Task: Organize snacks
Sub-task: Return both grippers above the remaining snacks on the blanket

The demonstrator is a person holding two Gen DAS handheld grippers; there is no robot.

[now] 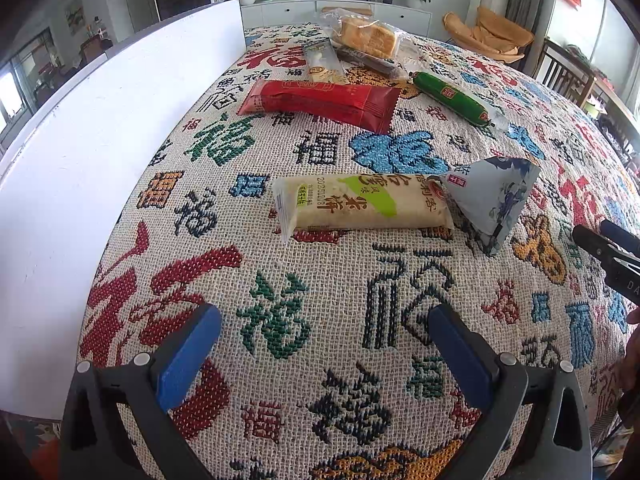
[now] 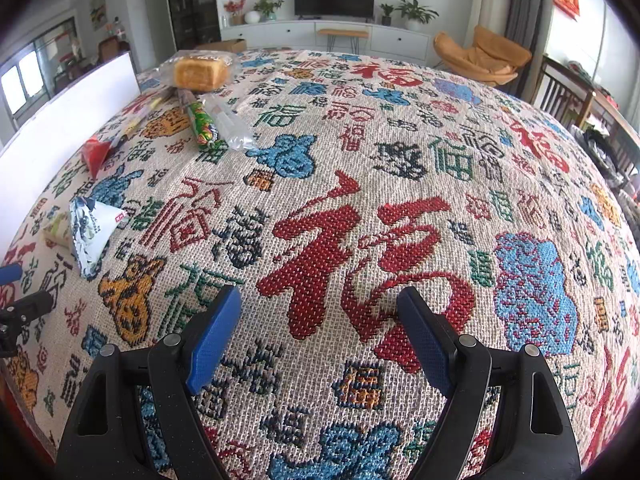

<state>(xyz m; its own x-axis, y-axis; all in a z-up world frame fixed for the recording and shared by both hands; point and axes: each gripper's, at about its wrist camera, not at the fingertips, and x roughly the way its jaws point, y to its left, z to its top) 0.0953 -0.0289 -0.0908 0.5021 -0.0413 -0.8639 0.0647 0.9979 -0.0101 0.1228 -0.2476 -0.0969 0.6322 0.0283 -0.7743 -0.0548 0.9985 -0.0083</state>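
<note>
Snacks lie on a patterned woven tablecloth point(image 1: 320, 280). In the left wrist view a cream and green rice-cake pack point(image 1: 360, 204) lies ahead of my open, empty left gripper point(image 1: 324, 320). A blue-white triangular pack point(image 1: 494, 200) touches its right end. Farther back lie a red pack point(image 1: 320, 102), a green sausage point(image 1: 452, 98), a slim pale pack point(image 1: 322, 62) and bagged bread point(image 1: 370, 36). My right gripper point(image 2: 320, 308) is open and empty over bare cloth. Its view shows the triangular pack point(image 2: 94, 232), the red pack point(image 2: 96, 154), a green pack point(image 2: 204, 124) and the bread point(image 2: 200, 72) at the left.
A white board point(image 1: 100, 152) stands along the table's left edge, also in the right wrist view point(image 2: 68, 112). The right gripper's body point(image 1: 608, 256) shows at the right edge of the left wrist view. Chairs point(image 2: 480, 60) and a TV cabinet stand beyond the table.
</note>
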